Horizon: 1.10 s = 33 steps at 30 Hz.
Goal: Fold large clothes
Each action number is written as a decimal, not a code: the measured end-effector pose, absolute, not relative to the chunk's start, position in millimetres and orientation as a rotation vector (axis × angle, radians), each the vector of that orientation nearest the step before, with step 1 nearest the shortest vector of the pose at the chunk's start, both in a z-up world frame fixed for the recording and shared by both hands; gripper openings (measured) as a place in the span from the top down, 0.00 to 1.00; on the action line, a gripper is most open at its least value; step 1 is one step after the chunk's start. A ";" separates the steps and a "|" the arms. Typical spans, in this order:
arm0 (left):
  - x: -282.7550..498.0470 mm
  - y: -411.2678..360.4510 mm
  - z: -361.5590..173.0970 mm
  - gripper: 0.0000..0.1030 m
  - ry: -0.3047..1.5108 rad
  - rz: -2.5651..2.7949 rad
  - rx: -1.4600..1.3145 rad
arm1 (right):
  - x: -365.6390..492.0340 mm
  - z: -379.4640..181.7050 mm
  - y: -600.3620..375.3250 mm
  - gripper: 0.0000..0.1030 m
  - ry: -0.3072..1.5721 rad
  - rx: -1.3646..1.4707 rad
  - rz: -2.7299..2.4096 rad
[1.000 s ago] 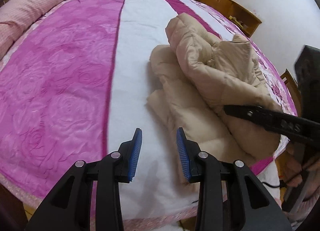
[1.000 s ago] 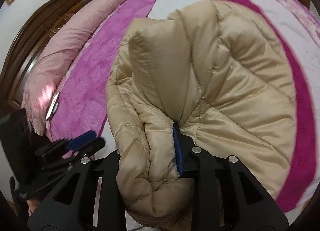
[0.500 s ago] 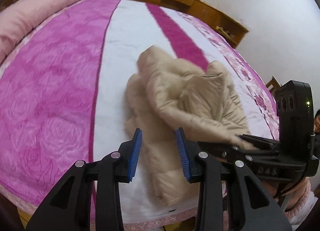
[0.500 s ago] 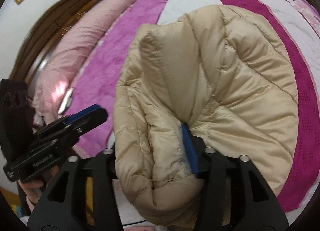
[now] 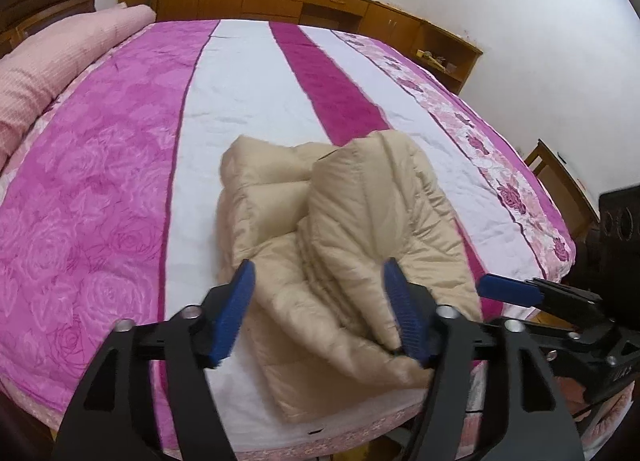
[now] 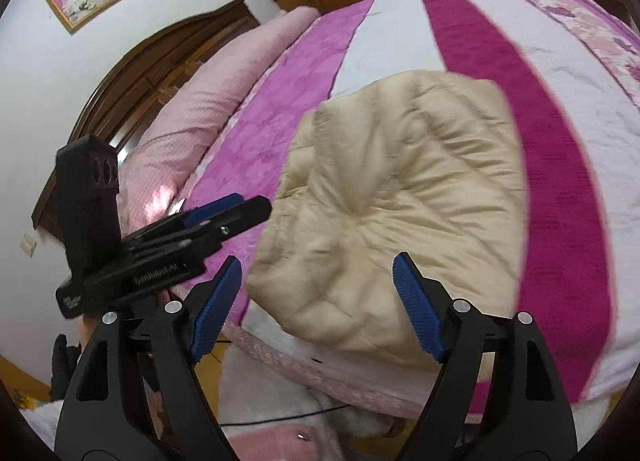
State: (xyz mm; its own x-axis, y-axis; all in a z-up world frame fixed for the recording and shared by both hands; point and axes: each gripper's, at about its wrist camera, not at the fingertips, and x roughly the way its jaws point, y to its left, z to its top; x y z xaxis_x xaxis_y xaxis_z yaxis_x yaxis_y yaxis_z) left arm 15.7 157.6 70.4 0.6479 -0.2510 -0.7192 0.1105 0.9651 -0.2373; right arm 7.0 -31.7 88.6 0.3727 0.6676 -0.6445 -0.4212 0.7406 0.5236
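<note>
A beige padded jacket [image 5: 344, 245] lies folded in a bundle near the front edge of the bed [image 5: 120, 165]. It also shows in the right wrist view [image 6: 392, 197]. My left gripper [image 5: 322, 313] is open, its blue pads on either side of the jacket's near end, above it. My right gripper [image 6: 320, 301] is open and empty, held above the jacket's near edge. The right gripper's tip shows in the left wrist view [image 5: 516, 291]. The left gripper shows in the right wrist view [image 6: 224, 217].
The bed has a pink, white and magenta striped cover. A rolled pink quilt [image 5: 52, 57] lies along its left side. Wooden cabinets [image 5: 304, 1] stand behind the bed, a dark headboard [image 6: 132, 77] at the left. A wooden chair [image 5: 560, 181] stands right.
My right gripper let go of the jacket and opened. The jacket dropped flat onto the bed. My left gripper opened wider and drew up over the jacket's near end.
</note>
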 end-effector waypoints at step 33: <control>38.5 158.2 0.3 0.07 0.997 -0.076 -0.152 | 50.6 13.6 -77.8 0.24 1.044 0.314 0.647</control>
